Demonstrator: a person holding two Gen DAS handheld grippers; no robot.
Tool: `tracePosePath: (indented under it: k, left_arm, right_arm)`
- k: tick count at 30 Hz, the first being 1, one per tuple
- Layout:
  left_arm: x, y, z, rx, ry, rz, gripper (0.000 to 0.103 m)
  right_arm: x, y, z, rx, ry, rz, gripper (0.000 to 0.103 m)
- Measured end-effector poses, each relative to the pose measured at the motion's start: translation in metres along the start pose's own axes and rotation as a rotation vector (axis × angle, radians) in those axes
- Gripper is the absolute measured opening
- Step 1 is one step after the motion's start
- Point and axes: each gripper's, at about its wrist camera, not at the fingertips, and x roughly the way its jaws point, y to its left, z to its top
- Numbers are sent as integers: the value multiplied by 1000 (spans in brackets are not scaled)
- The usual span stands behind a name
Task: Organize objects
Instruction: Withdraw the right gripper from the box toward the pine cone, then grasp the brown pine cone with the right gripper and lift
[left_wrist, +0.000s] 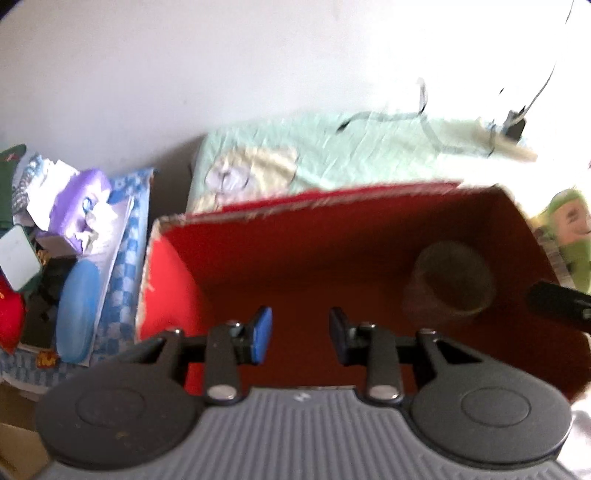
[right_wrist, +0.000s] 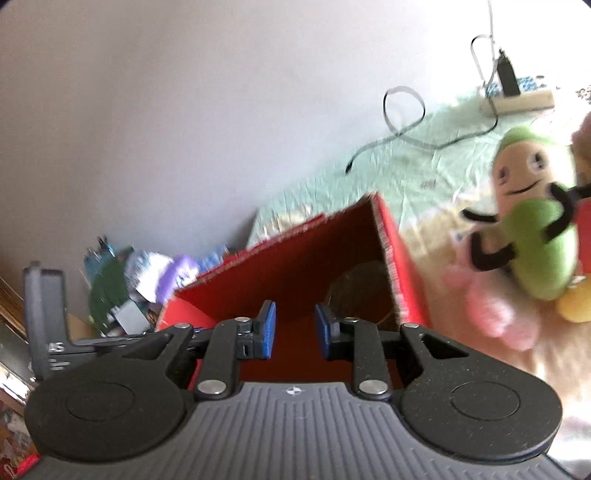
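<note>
the organizing looks partly done: 1 cup (left_wrist: 448, 282) already sits in the red box (left_wrist: 295, 236), toward its right corner, and nothing else shows in there. the green plush toy (right_wrist: 535, 221) lies outside, just right of the box. the left gripper (left_wrist: 300, 334) and right gripper (right_wrist: 294, 330) hang over the box, jaws apart and empty.

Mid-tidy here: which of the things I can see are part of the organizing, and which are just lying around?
Part of the job:
red box
clear cup inside it
green plush toy beside the box
left gripper and right gripper, both empty

Probably lying about:
power strip
black cable
clutter pile
</note>
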Motion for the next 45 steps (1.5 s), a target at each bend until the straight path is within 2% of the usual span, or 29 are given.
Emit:
tracePosePath:
  k: [5,10,12,16,21,24,26,28,33,35,39,41,45]
  left_arm:
    - [-44,-15,-10,-20,-75,-76,35]
    - [-75,-38,-29,-24,-120,-163,51]
    - [-81,-49,-40,-3,-116,-197,55]
    - [-87,-70,-66,42,-73,-280,56]
    - [-73,-94,-96,54,24,-360,59]
    - [-61,-108,-108,57,59,-351,67]
    - [-50,-117,-112,57,75,-323,67]
    - [-40,-124,-115,56,102,-312,66]
    - [-18,-137,-118,81,118,-252,66]
    - [-7,-138,-117,76,142,-250,64]
    - [2,-140,-116,96,158,-255,48]
    - [6,-142,-116,95,169,-278,46]
    - [5,-143,-117,120,159,-272,40]
  right_arm:
    - [-31,-16,1,-27,-54,18,27]
    - [-58,-43,1,-26,-51,32,27]
    - [-64,-53,-2,-20,-26,43,27]
    - [-71,-73,-8,-15,38,70,27]
    - [-51,-92,-22,37,214,106,27]
    - [-38,-96,-32,65,292,130,28]
    - [-29,-97,-36,82,328,132,33]
    - [-22,-98,-40,103,365,136,43]
    - [-9,-103,-45,145,411,144,48]
    - [-4,-103,-48,158,432,138,48]
    - [3,-100,-54,161,459,123,48]
    - [5,-98,-58,159,472,121,48]
    - [4,-94,-63,160,476,122,41]
